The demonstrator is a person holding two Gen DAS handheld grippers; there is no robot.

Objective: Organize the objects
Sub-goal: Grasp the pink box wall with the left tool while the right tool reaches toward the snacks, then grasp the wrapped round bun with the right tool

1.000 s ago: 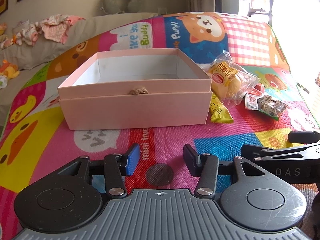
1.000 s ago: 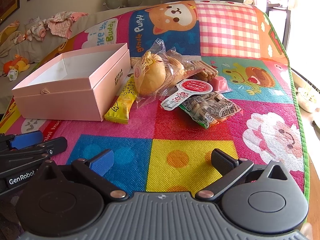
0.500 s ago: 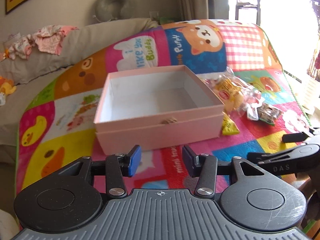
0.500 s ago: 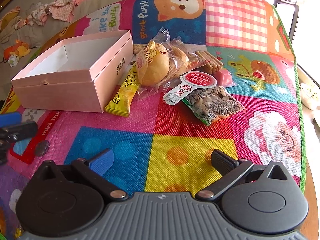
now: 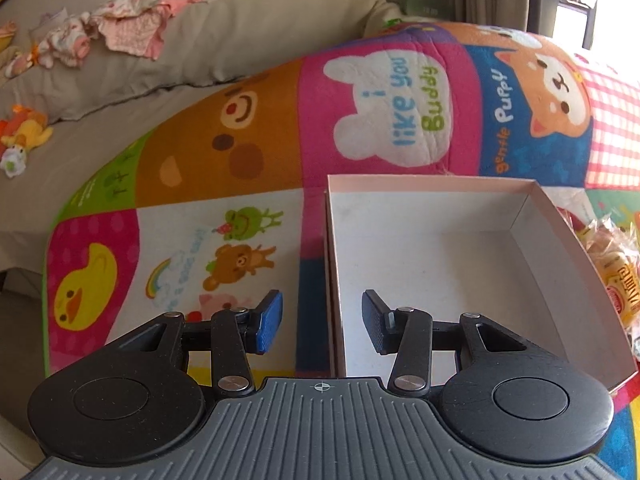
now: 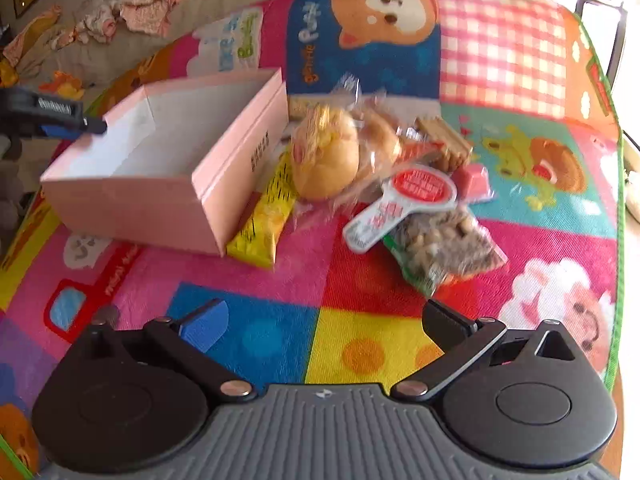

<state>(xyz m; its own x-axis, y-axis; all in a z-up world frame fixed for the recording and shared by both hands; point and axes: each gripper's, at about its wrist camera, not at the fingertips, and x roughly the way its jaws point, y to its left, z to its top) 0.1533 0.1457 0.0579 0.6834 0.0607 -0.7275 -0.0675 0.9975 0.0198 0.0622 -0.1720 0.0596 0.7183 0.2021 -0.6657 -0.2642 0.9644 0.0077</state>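
An open, empty pink box (image 5: 440, 264) (image 6: 168, 168) sits on a colourful play mat (image 6: 360, 312). My left gripper (image 5: 322, 322) is open and empty, straddling the box's left wall from above; it also shows in the right wrist view (image 6: 60, 124). My right gripper (image 6: 324, 328) is open wide and empty, above the mat short of the snacks. Right of the box lie a yellow snack bar (image 6: 264, 216), a bagged bun (image 6: 328, 156) (image 5: 616, 264), a red-and-white label pack (image 6: 400, 204), a bag of nuts (image 6: 444, 248), a pink jelly cup (image 6: 472, 178) and wafer sticks (image 6: 444, 140).
A grey sofa cushion (image 5: 200, 52) with baby clothes (image 5: 112, 32) lies behind the mat. A small plush toy (image 5: 24, 136) lies at far left. The mat's green edge (image 6: 618, 240) runs along the right, with the floor beyond.
My left gripper has risen and moved forward and left over the box's left wall, opening a little wider. My right gripper has moved closer to the snacks.
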